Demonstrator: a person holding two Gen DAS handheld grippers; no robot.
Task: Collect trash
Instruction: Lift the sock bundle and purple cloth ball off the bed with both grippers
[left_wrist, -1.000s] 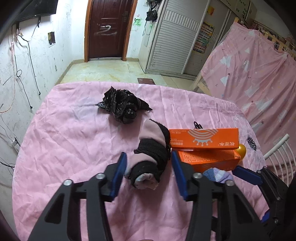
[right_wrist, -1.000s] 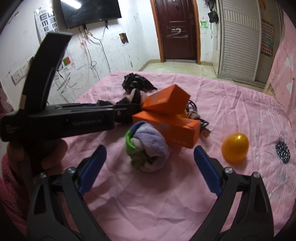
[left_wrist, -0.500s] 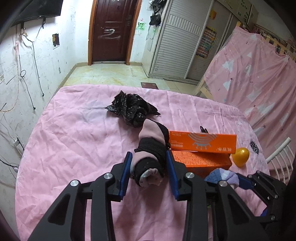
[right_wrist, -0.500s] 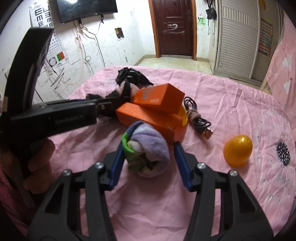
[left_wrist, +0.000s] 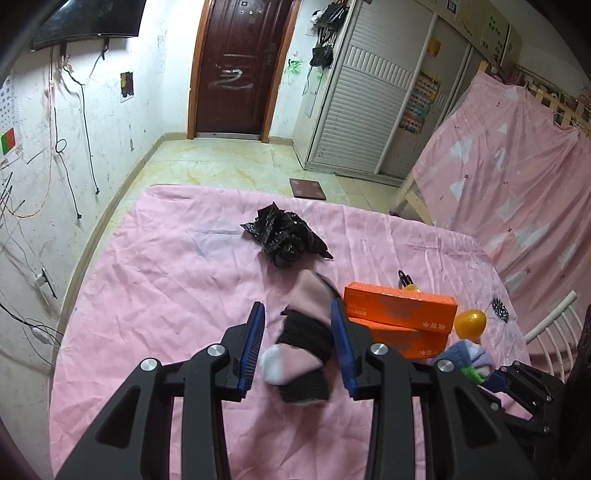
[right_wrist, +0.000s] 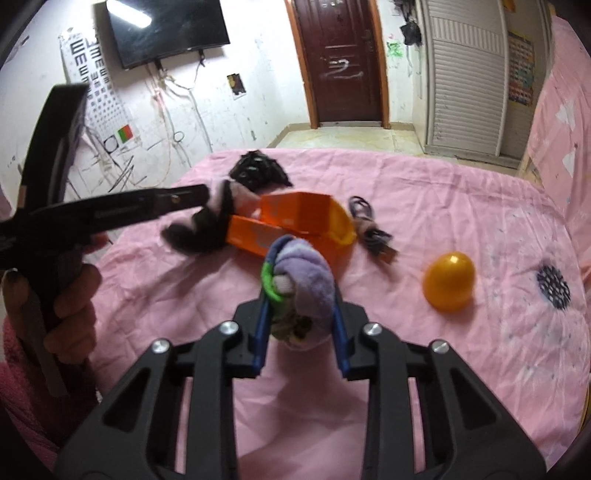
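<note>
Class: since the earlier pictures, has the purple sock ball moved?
Yes. The purple sock ball has lifted off the pink sheet, rising against the orange boxes.

Wide bare pink surface (left_wrist: 155, 280) on the left side, free to pass. Blocked ahead by crumpled black bag (left_wrist: 284, 236). Crowded on the right: stacked orange boxes (left_wrist: 399, 306), cable (right_wrist: 369, 225), yellow ball (right_wrist: 448, 280). Open cloth again behind the ball.

Dim indoor light, ceiling-light glare on wall screen (right_wrist: 168, 29), fisheye-bent edges, slight motion blur
</note>
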